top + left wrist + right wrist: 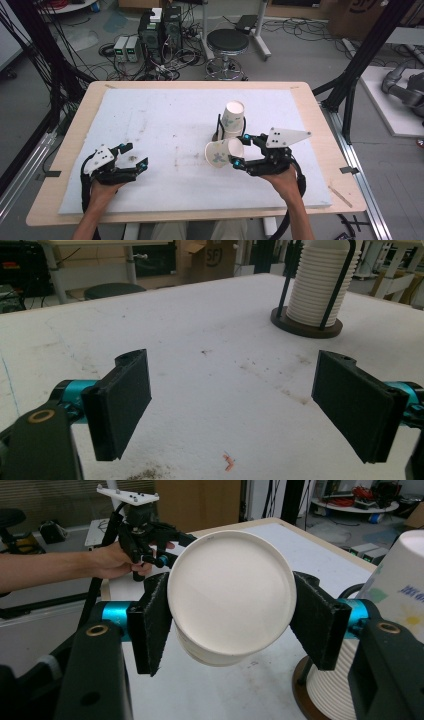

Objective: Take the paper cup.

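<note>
Right gripper view: right gripper (235, 617) clamps a paper cup (231, 597); left gripper (232, 405) gapes empty.

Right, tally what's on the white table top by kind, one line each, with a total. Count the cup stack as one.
Loose paper cup, clamped in the right gripper: 1
Stack of paper cups in its stand: 1
Hand-held grippers, counting the left gripper, jaws open with nothing between them: 2
Total: 4
</note>
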`<state>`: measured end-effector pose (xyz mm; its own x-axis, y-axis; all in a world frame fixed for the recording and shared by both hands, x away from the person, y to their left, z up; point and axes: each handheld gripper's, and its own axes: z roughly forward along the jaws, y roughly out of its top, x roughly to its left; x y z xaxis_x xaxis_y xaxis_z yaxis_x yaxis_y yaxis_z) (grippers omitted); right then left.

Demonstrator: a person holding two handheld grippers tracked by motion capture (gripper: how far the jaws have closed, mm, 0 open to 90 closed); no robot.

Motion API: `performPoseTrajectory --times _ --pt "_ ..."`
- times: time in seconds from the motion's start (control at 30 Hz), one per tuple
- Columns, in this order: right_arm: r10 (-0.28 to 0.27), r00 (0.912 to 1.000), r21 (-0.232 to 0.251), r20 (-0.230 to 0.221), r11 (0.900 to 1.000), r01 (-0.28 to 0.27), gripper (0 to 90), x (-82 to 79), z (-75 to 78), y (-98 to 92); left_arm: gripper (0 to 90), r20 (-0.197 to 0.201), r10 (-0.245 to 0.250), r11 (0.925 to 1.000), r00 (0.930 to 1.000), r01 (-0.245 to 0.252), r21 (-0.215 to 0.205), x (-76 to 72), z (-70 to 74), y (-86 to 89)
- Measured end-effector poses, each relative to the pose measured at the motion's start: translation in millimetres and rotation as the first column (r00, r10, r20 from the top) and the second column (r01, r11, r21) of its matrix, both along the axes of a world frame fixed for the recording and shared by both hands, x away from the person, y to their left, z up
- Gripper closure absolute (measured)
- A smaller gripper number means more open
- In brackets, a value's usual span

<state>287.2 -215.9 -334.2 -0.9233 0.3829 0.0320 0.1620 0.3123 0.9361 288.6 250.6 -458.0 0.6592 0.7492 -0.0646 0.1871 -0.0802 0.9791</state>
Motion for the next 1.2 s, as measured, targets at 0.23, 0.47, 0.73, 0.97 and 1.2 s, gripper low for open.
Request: performPoseTrajectory --times 0.23,0.47,0.73,0.97,1.2 --pt "-0.003 1.0 0.026 0.002 1.0 0.003 37.6 -1.0 -6.5 4.4 15.9 0.0 -0.002 1.0 1.0 0.002 0.002 0.0 0.1 0.0" --pt "0.013 0.9999 0.041 0.002 0.999 -0.013 37.6 2.1 -7.6 8.4 15.9 0.0 -0.003 1.0 1.0 0.003 -0.001 0.0 0.0 0.0" --pt "0.023 0.9997 0.037 -0.012 0.999 -0.022 37.6 4.5 -12.6 10.9 15.9 -0.001 -0.003 1.0 1.0 0.003 -0.004 0.0 0.0 0.2" --pt "0.025 0.9995 0.04 -0.02 0.999 -0.024 37.6 6.3 -16.9 10.6 15.9 0.0 -0.002 1.0 1.0 0.002 -0.003 -0.1 0.0 0.1" --pt "0.023 0.9992 0.046 -0.033 0.999 -0.021 37.6 7.4 -19.4 9.3 15.8 0.0 -0.003 1.0 1.0 0.003 -0.003 0.2 0.0 0.5"
